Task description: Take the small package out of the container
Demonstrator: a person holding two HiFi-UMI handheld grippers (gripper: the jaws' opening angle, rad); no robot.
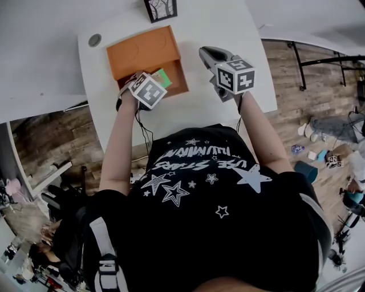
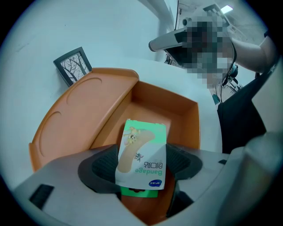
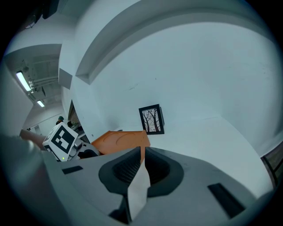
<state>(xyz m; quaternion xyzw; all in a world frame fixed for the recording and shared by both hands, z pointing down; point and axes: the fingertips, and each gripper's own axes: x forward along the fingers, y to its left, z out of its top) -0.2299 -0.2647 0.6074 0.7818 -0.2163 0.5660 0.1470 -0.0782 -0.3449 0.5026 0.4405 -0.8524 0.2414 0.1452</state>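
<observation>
An orange container [image 1: 178,67] lies open on the white table [image 1: 199,108], its lid [image 1: 142,50] flipped back to the far left. My left gripper [image 2: 143,155] is over the container's near end, shut on a small green and white bandage package [image 2: 142,145] that stands tilted above the orange floor [image 2: 154,106]. In the head view a green corner of the package [image 1: 163,77] shows beside the left marker cube [image 1: 148,90]. My right gripper [image 3: 142,154] hovers over the table right of the container, shut on a thin white flat piece [image 3: 138,190] seen edge-on.
A small black picture frame [image 1: 160,9] stands at the table's far edge behind the container. A round grey disc [image 1: 94,40] sits in the tabletop at the far left. The table's right edge [image 1: 268,68] drops to a wooden floor with clutter.
</observation>
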